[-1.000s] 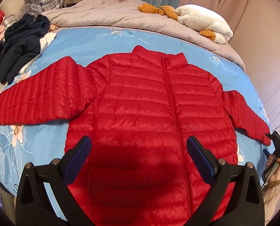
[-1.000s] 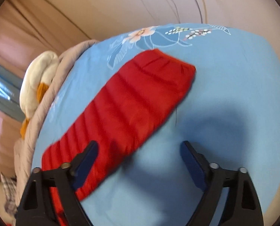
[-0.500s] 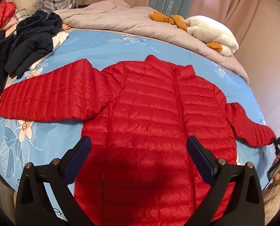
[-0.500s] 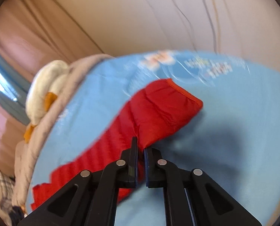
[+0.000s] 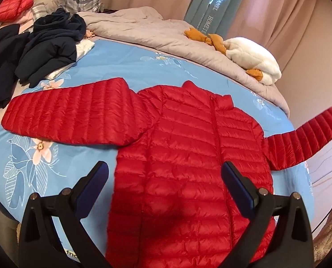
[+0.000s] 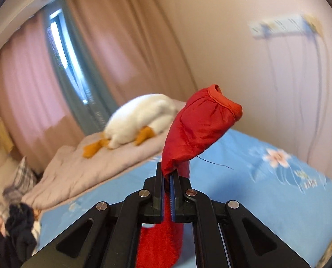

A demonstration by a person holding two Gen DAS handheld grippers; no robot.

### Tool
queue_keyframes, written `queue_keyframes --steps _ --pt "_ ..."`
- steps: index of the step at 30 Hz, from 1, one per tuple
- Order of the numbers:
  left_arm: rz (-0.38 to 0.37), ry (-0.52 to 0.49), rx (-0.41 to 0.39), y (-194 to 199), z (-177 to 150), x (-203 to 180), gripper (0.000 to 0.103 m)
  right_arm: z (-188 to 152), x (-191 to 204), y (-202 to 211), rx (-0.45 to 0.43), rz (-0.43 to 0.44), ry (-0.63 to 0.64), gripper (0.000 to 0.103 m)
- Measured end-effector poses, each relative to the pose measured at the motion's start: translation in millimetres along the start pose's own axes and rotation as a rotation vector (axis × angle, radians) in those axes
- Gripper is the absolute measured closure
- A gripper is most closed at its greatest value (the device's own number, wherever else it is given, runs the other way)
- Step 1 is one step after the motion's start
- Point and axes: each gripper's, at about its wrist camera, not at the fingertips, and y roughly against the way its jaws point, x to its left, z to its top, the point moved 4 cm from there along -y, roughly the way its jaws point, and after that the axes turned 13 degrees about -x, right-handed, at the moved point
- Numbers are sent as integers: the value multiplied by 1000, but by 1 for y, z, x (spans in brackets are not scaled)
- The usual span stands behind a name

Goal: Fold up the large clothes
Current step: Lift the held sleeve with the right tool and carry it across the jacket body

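A red puffer jacket lies face up on the bed, zipped, its body flat on the blue flowered sheet, collar toward the rumpled grey duvet. One sleeve is spread flat across the sheet, pointing toward a heap of dark clothes at the bed's edge. The other sleeve is lifted clear of the sheet and stretches up and outward from the shoulder.

The right gripper is clenched on that raised sleeve just behind the cuff; the red fabric is pinched between its closed pads, the cuff end bulging above them and the rest of the sleeve hanging away below. A loose dark thread trails from the fabric near the grip.

The left gripper hovers over the lower part of the jacket with its jaws spread wide and nothing between them, one finger above the sheet beside the hem side, the other above the jacket's front.

A white plush duck with orange feet rests on the duvet near the curtains, and a plaid pillow sits at the head of the bed.
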Motion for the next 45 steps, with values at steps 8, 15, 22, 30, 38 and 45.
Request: queue_keyframes --steps 8,15,22,30,38,45 --pt "24 -16 -34 17 3 18 2 -16 69 -14 61 157 85 98" --pt "35 -14 -37 21 6 29 2 -37 121 -16 108 268 151 98" --pt "43 -5 -42 23 9 37 2 -65 162 -10 154 347 215 98" --pt "56 8 -51 27 12 45 2 -93 187 -7 226 420 249 98" --pt "66 8 -64 30 13 52 2 -122 201 -4 297 464 273 98" --pt "67 18 -68 34 13 57 2 -144 206 -5 358 484 281 98"
